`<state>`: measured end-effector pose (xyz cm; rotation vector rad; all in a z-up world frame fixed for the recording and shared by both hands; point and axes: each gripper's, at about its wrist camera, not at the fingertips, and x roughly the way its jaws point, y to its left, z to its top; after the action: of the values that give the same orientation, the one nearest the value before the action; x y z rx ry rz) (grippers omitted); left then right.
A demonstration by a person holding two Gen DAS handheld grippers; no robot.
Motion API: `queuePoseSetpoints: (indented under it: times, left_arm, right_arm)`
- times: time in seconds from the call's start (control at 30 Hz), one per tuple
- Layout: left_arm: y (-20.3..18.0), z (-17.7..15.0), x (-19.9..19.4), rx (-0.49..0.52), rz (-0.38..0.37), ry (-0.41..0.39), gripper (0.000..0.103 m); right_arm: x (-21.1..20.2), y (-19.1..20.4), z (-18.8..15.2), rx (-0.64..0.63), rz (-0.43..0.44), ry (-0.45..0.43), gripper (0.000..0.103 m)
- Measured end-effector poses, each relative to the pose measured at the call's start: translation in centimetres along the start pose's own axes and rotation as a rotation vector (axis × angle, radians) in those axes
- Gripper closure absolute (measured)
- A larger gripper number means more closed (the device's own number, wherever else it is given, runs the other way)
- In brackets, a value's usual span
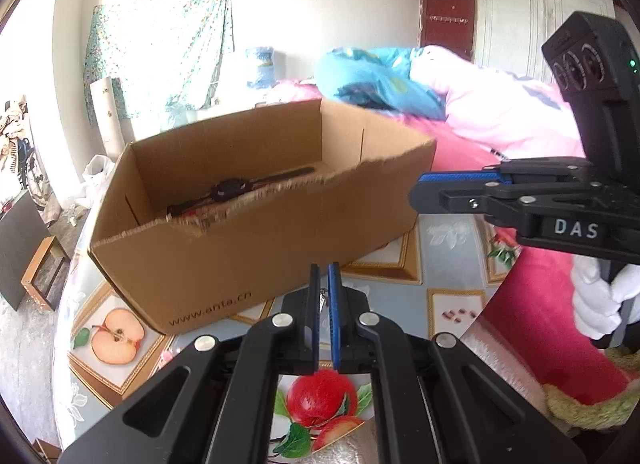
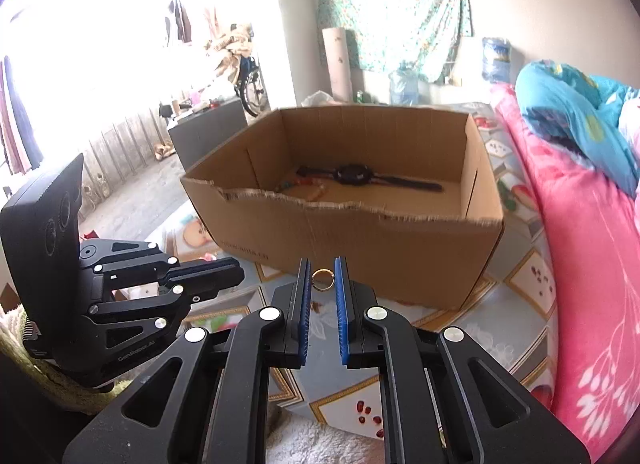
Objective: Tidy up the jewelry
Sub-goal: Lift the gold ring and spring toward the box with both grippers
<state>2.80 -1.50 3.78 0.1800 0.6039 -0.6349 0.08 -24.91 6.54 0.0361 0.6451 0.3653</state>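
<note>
My right gripper (image 2: 322, 264) is pinched on a gold ring (image 2: 322, 278), the blue pads (image 2: 341, 304) pressing its two sides near the tips. My left gripper (image 1: 324, 270) is closed almost flat; something thin and pale sits between its pads (I cannot tell what). Both are held above the fruit-patterned tablecloth (image 1: 452, 240), just short of the near torn wall of the cardboard box (image 2: 360, 232). On the box floor, towards its far wall, a black watch (image 2: 354, 175) lies stretched out, with a coloured bead bracelet (image 2: 308, 185) beside its left strap. My white-gloved hand (image 1: 600, 304) grips the right handle. Pink bedding (image 2: 580, 223) runs along the table's right edge.
</note>
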Motion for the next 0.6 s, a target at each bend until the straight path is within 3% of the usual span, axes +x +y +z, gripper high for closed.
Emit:
queuePoseSetpoints:
  times: [0.13, 0.27, 0.4, 0.6]
  left_arm:
    - [0.5, 3.1, -2.4, 0.008, -0.028, -0.075, 0.1]
    - [1.6, 6.6, -2.4, 0.024, -0.046, -0.101, 0.1]
    - [2.9, 10.0, 1.0, 0.008, -0.086, -0.006, 0.1]
    - [5.6, 11.7, 9.6, -0.111, -0.182, 0.29, 0.1]
  right_arm:
    - [-1.7, -0.6, 3.3, -0.029, 0.026, -0.061, 0.093]
    - [-0.9, -2.3, 6.9, -0.047, 0.026, -0.03, 0.093]
    - [3.4, -4.0, 10.2, -0.053, 0.052, 0.106, 0.093]
    - [9.8, -5.5, 11.8, -0.111, 0.033, 0.316, 0.093]
